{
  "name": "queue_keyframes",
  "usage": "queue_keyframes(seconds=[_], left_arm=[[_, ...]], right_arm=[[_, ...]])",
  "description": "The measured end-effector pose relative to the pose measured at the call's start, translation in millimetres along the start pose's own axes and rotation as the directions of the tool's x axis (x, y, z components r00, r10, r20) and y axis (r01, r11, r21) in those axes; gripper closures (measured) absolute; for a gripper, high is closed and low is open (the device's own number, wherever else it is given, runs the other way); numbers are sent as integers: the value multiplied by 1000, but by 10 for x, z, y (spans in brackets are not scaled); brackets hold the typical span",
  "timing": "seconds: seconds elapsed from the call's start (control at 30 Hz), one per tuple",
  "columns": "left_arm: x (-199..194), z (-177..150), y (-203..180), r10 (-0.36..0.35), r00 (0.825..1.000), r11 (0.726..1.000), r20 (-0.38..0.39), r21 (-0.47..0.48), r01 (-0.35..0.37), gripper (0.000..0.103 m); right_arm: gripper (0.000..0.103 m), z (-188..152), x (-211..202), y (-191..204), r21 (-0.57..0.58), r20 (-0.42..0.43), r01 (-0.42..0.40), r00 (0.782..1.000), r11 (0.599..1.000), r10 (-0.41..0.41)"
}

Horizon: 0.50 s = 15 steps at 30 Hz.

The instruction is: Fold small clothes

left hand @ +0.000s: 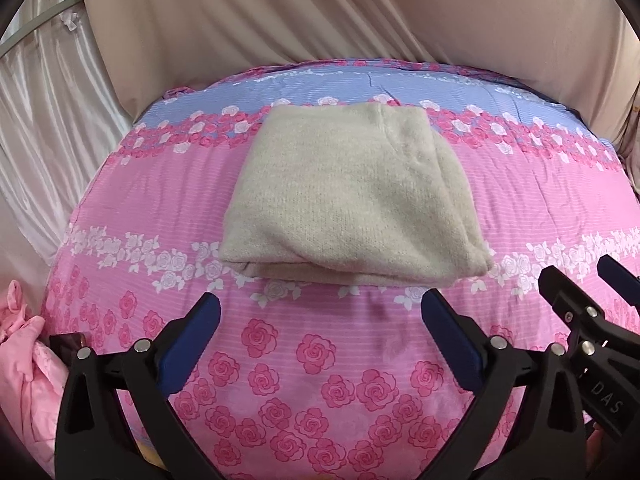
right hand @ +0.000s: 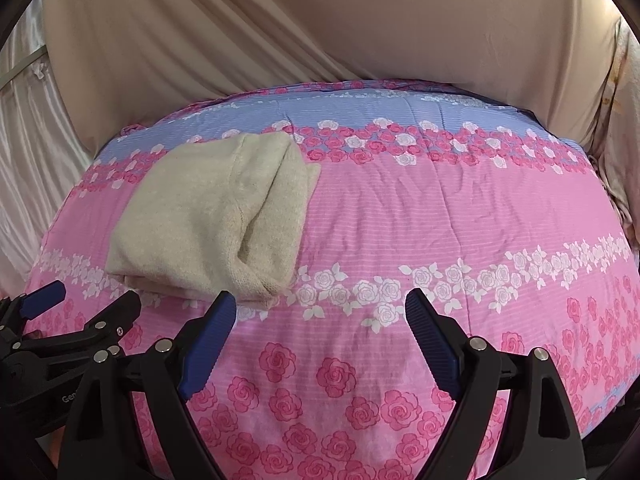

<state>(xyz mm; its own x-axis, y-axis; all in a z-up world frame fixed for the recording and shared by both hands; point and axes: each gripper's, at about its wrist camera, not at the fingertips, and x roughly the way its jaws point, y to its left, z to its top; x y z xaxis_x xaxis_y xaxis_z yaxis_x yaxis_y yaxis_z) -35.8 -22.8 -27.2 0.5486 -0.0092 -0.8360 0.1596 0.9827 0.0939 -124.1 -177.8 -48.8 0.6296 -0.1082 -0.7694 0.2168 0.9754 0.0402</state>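
A cream knitted garment lies folded into a neat rectangle on the pink rose-patterned bed cover. It also shows in the right wrist view, at the left. My left gripper is open and empty, just in front of the garment's near edge and apart from it. My right gripper is open and empty, near the garment's near right corner without touching it. Each gripper shows in the other's view: the right one at the right edge, the left one at the left edge.
A pile of pink clothes lies at the bed's left edge. A beige draped sheet hangs behind the bed, with shiny white curtains to the left. The cover's far band is blue.
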Motion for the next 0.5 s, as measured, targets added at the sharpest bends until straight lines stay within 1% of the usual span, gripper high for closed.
queue_keyframes(seconds=[0.33,0.5], left_arm=[[-4,-6,-30,9,1000,1000,1,3,-9,5],[13,-9,-19,8,1000,1000,-10,-4,-8,5]], right_arm=[[19,-2,-9,4,0,2,7,1000,1000,-7],[19,1,3,0,-10,-1,8,1000,1000,-8]])
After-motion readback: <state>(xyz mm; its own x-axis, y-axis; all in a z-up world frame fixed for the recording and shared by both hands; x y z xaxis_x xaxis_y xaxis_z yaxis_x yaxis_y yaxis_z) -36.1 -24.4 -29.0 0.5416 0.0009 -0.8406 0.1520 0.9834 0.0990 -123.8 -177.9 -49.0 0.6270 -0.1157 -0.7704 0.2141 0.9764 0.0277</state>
